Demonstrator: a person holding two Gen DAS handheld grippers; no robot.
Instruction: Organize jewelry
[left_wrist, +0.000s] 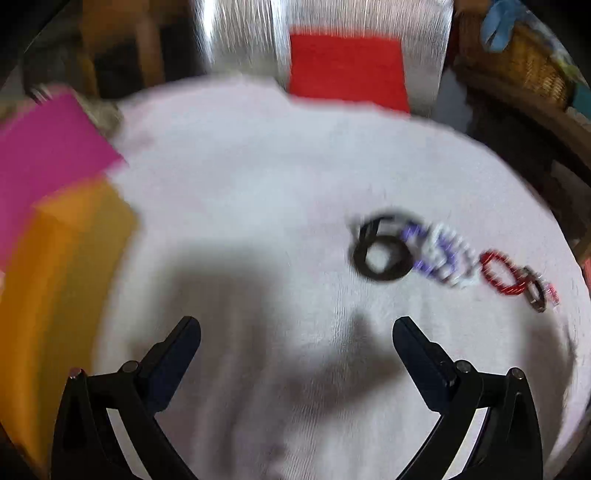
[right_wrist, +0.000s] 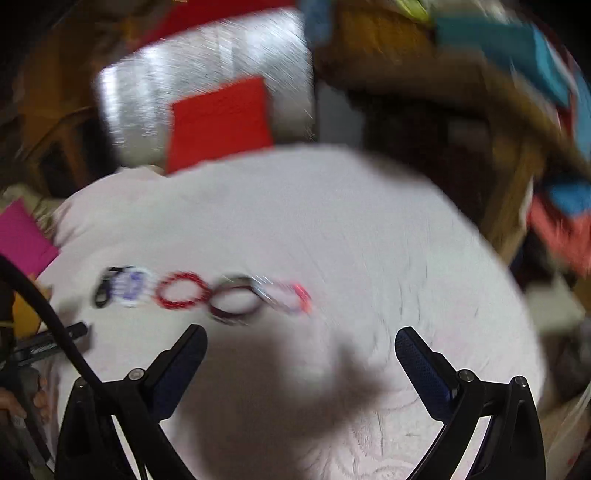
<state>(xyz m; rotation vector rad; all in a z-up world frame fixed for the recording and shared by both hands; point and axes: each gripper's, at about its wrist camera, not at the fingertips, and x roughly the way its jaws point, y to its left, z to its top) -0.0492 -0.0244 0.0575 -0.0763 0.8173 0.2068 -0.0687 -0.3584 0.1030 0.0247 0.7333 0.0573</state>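
Status: the task appears to be at its start. All the jewelry visible lies in one row on the white cloth (left_wrist: 280, 177) that covers the round table. None of it rests on the coloured sheets at the table edge.

Items in the row, as seen in the right wrist view, from left to right:
- black bracelet (right_wrist: 103, 290)
- purple-and-white beaded bracelet (right_wrist: 131, 288), touching the black one
- red bracelet (right_wrist: 181, 290)
- dark bracelet (right_wrist: 232, 299), touching the red one
- pink bracelet (right_wrist: 291, 293), overlapping the dark one

Motion blur prevents finer identification of each piece.

Possible sorting places, judged from colour only: a pink sheet (left_wrist: 44, 147) and an orange sheet (left_wrist: 70, 258) at the left edge of the table, and a red sheet (left_wrist: 347, 70) at the far edge. All three are bare. Sorting of every piece is therefore left to do.

Left hand-held gripper (left_wrist: 295, 332): jaws spread wide, nothing between them, nothing touched. It hovers above the cloth, and the row lies ahead and to its right.

Right hand-held gripper (right_wrist: 301, 339): jaws spread wide, empty, no contact with anything. The row lies just ahead and to its left, the dark bracelet nearest its left fingertip.
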